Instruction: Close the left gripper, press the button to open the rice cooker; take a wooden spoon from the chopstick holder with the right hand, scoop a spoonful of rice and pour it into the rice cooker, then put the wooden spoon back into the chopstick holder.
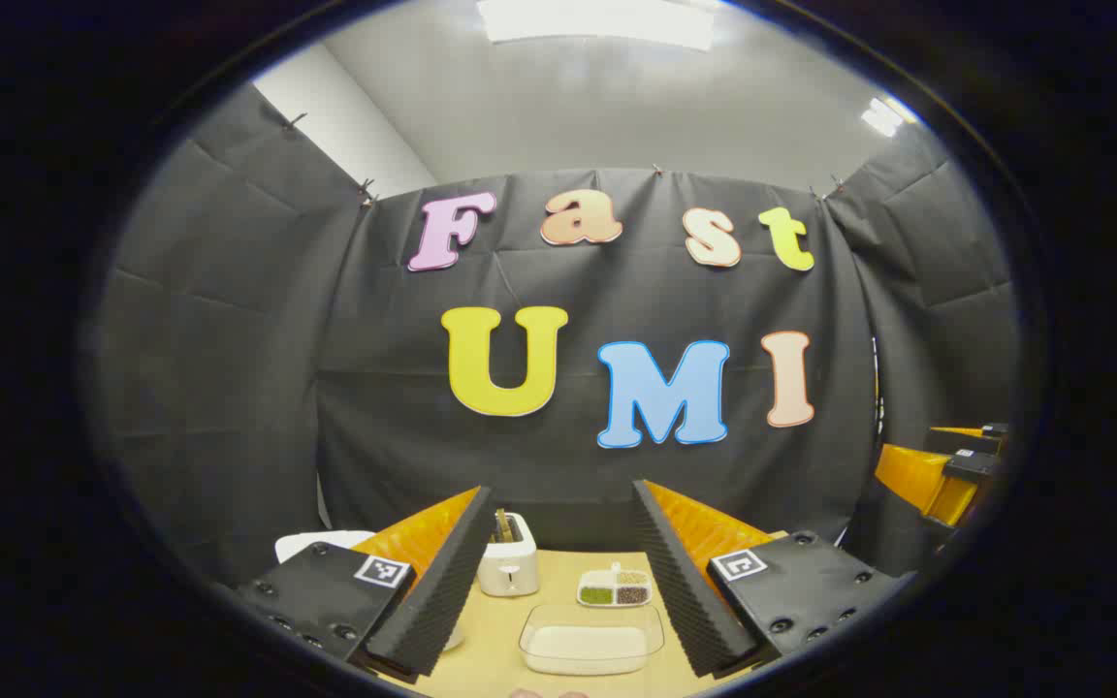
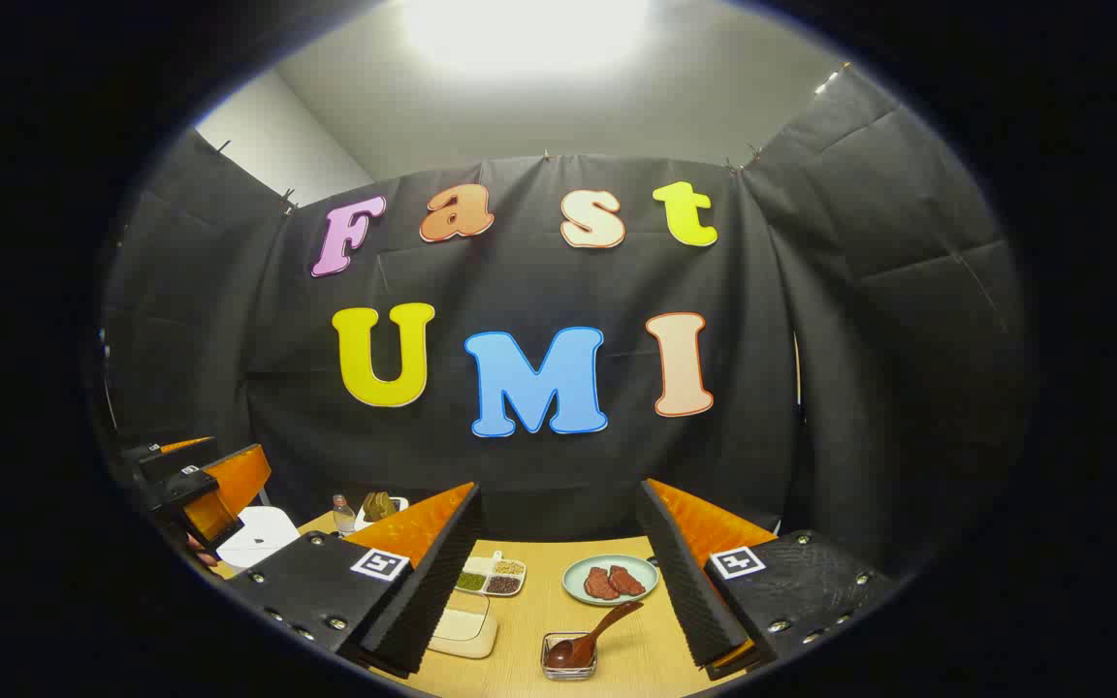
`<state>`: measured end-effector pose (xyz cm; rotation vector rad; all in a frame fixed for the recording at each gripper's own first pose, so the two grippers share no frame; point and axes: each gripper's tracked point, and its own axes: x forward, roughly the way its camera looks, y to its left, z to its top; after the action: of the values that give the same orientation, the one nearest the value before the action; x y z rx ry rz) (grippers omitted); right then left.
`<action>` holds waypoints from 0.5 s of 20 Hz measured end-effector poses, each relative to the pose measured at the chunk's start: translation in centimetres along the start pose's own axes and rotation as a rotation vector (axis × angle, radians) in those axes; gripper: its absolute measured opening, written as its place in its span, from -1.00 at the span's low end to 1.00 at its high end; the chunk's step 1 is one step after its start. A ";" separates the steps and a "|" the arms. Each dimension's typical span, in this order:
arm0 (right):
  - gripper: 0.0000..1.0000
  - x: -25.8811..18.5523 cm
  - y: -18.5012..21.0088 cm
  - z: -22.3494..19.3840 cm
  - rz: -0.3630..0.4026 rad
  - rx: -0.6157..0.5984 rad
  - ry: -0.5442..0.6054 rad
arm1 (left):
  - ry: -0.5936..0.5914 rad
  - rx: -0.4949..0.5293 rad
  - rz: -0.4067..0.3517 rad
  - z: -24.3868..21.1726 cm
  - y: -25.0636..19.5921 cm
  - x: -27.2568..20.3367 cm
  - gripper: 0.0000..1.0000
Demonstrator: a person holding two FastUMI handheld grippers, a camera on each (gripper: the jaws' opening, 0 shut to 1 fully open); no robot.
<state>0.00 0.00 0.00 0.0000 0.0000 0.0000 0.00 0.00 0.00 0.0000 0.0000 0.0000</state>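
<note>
Wooden spoon (image 2: 590, 635), dark brown with a rounded bowl and a short curved handle, rests bowl-down in a small square clear glass holder (image 2: 568, 657) at the near edge of the pale wood-grain bench (image 2: 539, 611), handle leaning up to the right. It lies between the right gripper's (image 2: 558, 572) two ribbed wedge-shaped fingers (image 2: 423, 582), which are spread wide and pinch nothing. One spoon, one holder.

Behind the spoon sits one round pale green plate (image 2: 611, 579) carrying two reddish-brown pieces. To the left is one white divided dish (image 2: 491, 575) with three compartments of green, tan and dark brown grains. Nearer, one clear rectangular plastic tub of white rice (image 2: 463, 625) is partly hidden behind the right gripper's left finger.

In the left gripper view, the same rice tub (image 1: 590, 640) lies with rounded corners and a smooth white filling between the left gripper's (image 1: 558, 582) fingers (image 1: 685, 582), also spread wide apart and empty. Behind it stand the divided dish (image 1: 615, 587) and one white two-slot toaster (image 1: 508, 562) with something brown in a slot.

A white rounded appliance (image 2: 256, 535), probably the rice cooker, shows at far left in the right gripper view, just below the other gripper. One small clear bottle (image 2: 342, 514) and a white container holding brown items (image 2: 380, 506) stand behind it.
</note>
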 end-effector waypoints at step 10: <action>0.94 0.7 1.2 0.1 0.006 -0.019 -0.023 | 0.013 0.011 0.029 -1.8 1.9 0.5 0.92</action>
<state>0.66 1.18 0.11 -0.0195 -0.0226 0.0056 0.50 1.93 -1.79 0.0108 0.0134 0.0287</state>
